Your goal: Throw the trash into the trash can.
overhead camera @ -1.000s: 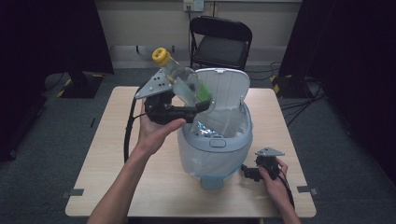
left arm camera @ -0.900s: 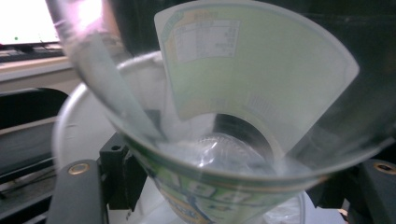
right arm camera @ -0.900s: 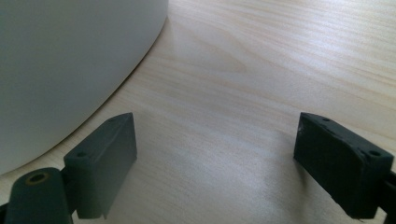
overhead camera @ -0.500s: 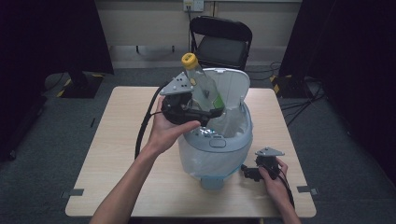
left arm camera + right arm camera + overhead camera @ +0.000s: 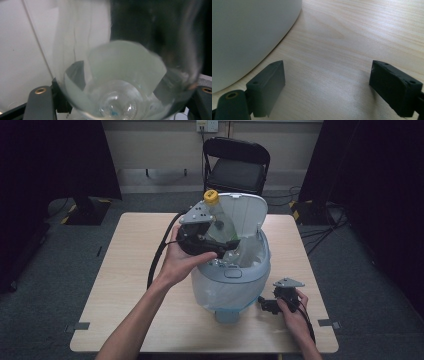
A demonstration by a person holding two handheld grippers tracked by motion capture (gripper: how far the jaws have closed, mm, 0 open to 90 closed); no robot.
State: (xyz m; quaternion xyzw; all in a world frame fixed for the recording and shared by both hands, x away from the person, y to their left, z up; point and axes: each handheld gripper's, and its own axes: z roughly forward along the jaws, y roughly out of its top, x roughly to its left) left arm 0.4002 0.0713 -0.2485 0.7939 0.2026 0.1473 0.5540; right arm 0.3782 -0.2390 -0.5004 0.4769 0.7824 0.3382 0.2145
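A clear plastic bottle point(image 5: 220, 222) with a yellow cap point(image 5: 211, 196) is tilted cap-up over the mouth of a pale blue lidded bin point(image 5: 230, 275) lined with a bag. My left gripper point(image 5: 227, 240) is shut on the bottle's lower body, right in front of the bin's raised lid point(image 5: 245, 215). In the left gripper view the bottle's base point(image 5: 120, 105) sits between the two black jaws, pressed on both sides. My right gripper point(image 5: 267, 306) rests low on the table to the right of the bin's foot, open, with nothing between its fingers point(image 5: 269, 85).
The bin stands on a light wooden table point(image 5: 125, 270), and its white wall point(image 5: 244, 32) is close on the left in the right gripper view. A black folding chair point(image 5: 237, 165) stands behind the table. Bare tabletop lies left of the bin.
My left hand has carried the bottle to the right and slightly down, from beside the lid to over the bin's opening, turning it more upright. The right hand has stayed put.
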